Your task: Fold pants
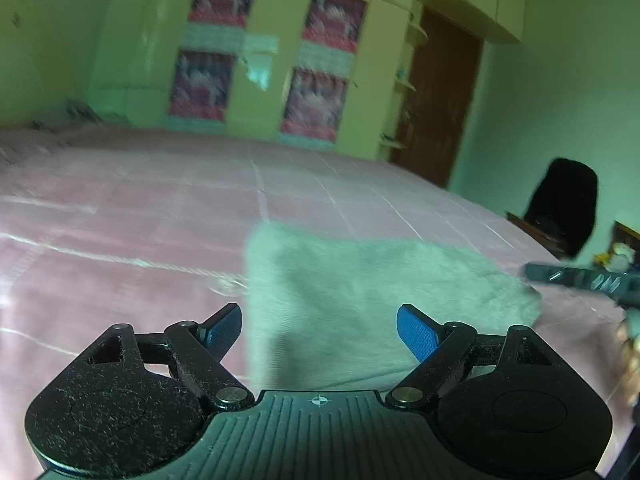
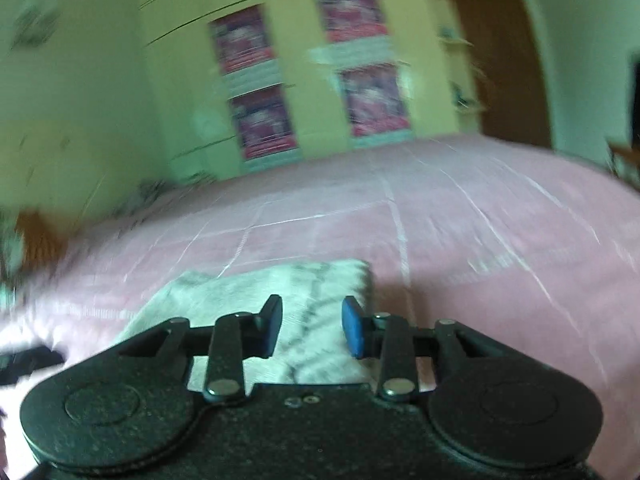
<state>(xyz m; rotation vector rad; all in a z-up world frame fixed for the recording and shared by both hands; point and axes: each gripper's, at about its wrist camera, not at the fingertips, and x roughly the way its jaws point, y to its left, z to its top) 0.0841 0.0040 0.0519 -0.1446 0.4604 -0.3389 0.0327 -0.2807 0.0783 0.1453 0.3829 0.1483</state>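
Pale grey fleecy fabric, the folded pants (image 1: 360,300), lies low and centre in both wrist views on my pink quilted bedspread (image 1: 140,200). My worry: a snagged layer as I lift away could drag the fold open. My left gripper (image 1: 320,328) stands wide apart, gripping nothing. My right gripper (image 2: 312,328) is narrower, blue pads clear of the cloth, empty too.

Left claw (image 1: 319,330): black speckled housing, round hubs, silver pivot screws, blue ribbed pads, crosshair mark. Right claw (image 2: 312,328): the same black build.
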